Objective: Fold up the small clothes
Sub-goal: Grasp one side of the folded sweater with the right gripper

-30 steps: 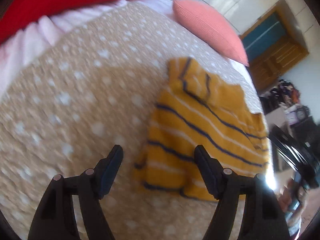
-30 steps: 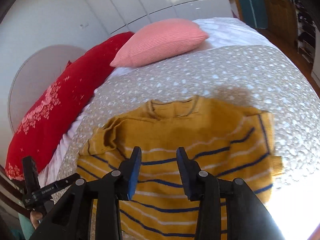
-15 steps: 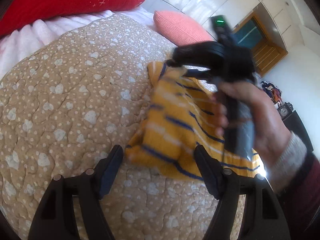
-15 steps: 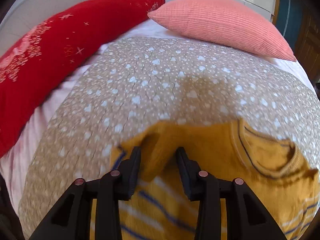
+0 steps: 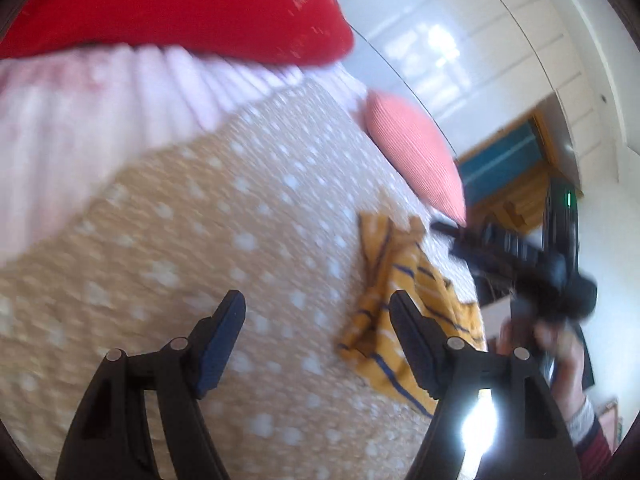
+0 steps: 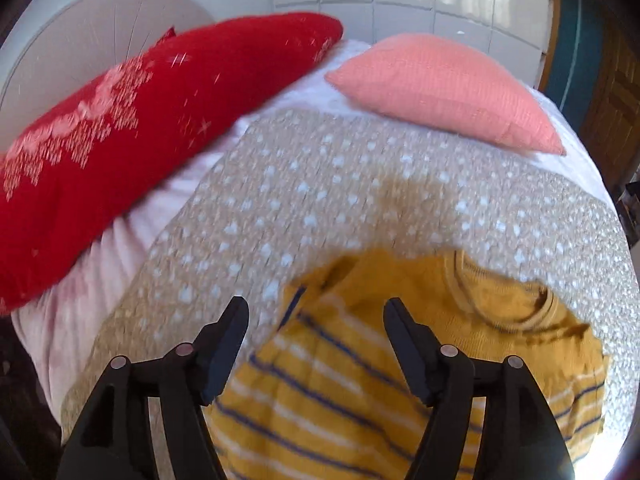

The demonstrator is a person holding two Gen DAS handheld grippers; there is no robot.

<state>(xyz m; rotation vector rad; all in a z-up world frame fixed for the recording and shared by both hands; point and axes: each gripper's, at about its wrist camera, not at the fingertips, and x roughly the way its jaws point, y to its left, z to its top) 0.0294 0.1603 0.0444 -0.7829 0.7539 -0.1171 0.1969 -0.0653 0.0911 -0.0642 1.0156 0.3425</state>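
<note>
1. Left wrist view: left gripper (image 5: 316, 316) jaws spread wide, nothing between them, hanging above the quilt (image 5: 200, 260)
2. Sweater (image 5: 404, 304) (mustard, navy and white stripes) lies on the quilt to the right of the gripper; its near edge sits behind the right finger, not pinched
3. Sweater looks bunched and partly folded here, one sleeve or corner pointing up toward the pink pillow (image 5: 416, 156)
4. Right gripper (image 5: 452, 236) comes in from the right edge, held in the person's hand (image 5: 552, 344), tips close above the sweater's far end; blurred, can't tell its jaw state or contact from this view
5. Red pillow (image 5: 180, 4) along the top, pale pink sheet (image 5: 80, 128) below it, white wall (image 5: 460, 28) and wooden door behind
6. Frame is motion-blurred, fine detail unreliable
7. Right wrist view: right gripper (image 6: 314, 326) jaws wide apart, gripping nothing
8. Sweater (image 6: 400, 360) fills lower centre and right, on the quilt (image 6: 320, 200); neckline toward the right, folded sleeve edge just ahead of the gap between the fingers
9. Fingers straddle the sweater's upper left part from above; contact with cloth not clear
10. Red pillow (image 6: 140, 128) left, pink pillow (image 6: 440, 88) top right, both at the head of the bed, well apart from the sweater
</note>
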